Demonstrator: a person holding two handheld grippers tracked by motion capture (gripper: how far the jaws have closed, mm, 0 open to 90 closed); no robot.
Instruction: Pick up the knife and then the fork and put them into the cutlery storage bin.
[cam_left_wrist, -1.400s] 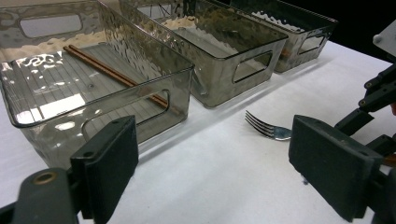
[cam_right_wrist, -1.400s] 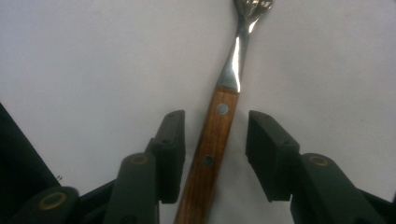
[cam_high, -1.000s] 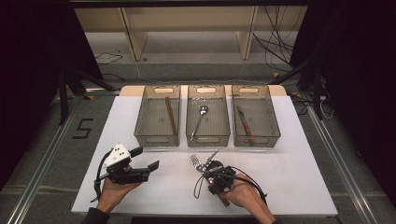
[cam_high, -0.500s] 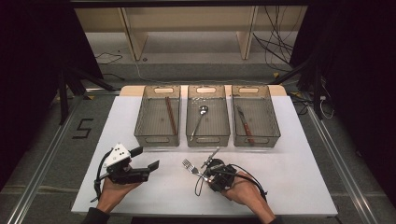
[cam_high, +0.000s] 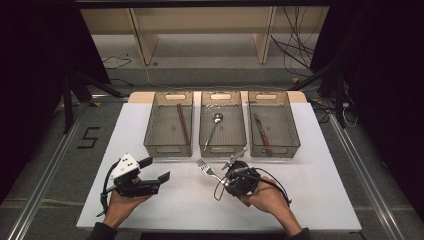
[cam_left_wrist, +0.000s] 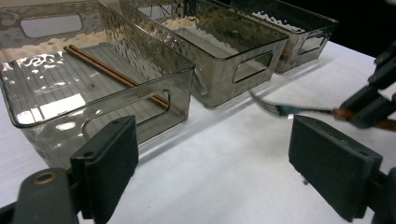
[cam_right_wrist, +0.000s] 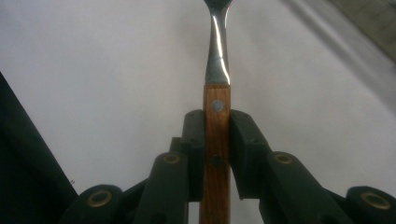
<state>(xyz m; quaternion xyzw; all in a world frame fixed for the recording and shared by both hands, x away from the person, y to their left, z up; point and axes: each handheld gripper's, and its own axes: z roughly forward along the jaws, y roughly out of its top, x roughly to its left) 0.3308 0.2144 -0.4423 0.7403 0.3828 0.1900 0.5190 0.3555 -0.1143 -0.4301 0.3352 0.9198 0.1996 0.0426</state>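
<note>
Between the right gripper's (cam_right_wrist: 217, 140) clenched fingers (cam_right_wrist: 245, 140), the wooden-handled steel fork (cam_right_wrist: 217, 116) is lying lengthwise, tines pointing away; left gripper (cam_left_wrist: 233, 158) is gaping, released.

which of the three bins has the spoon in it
The middle bin of the three: a metal spoon lies in it. The left bin holds chopsticks, and the right bin holds a wooden-handled knife.
</note>
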